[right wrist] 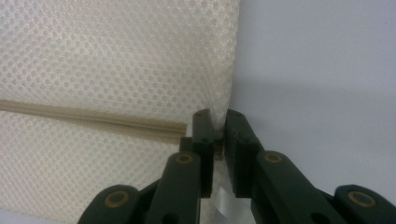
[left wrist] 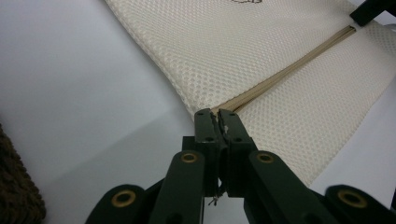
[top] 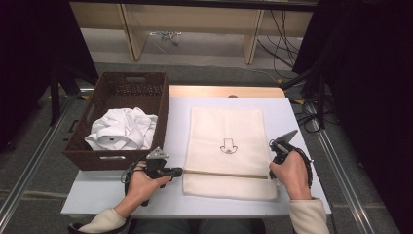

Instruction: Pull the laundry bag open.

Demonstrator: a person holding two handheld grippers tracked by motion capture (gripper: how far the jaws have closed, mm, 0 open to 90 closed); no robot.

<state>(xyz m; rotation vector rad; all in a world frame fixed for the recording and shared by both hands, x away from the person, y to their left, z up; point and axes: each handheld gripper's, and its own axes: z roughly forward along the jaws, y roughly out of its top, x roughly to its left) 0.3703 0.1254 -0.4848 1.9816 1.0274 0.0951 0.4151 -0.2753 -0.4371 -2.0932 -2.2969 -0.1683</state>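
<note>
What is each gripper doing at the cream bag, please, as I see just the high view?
Observer: The left gripper has its fingers shut right at one end of the zipper, on the edge of the mesh bag.
Operator: And the right gripper?
Observer: Its fingers pinch a bit of the bag's side edge, just past the zipper's other end.
Operator: Does the zipper look open?
Observer: Up close, it looks closed along every stretch that I can see.
</note>
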